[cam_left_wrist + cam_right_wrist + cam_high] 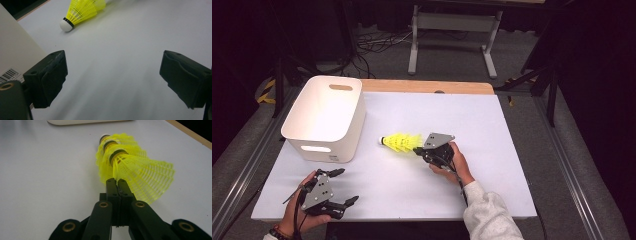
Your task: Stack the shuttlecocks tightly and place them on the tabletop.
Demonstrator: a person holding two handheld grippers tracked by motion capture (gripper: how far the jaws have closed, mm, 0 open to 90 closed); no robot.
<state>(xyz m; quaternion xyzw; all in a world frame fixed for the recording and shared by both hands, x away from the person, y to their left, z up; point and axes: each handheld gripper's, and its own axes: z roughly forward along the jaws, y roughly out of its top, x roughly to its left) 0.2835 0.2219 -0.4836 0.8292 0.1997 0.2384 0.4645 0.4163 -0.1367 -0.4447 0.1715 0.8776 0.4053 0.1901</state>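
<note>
Right tool clamped on nested yellow shuttlecocks mid-table, near white bin; left tool wide at near edge.

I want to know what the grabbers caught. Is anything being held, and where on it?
The right hand-held gripper is shut on the yellow skirt edge of the stacked shuttlecocks. The left hand-held gripper is open, holding nothing.

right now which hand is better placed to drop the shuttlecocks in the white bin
Right. The right tool is shut on the skirt of the yellow shuttlecocks, which lie near the white bin. The left tool is open at the table's near edge.
</note>
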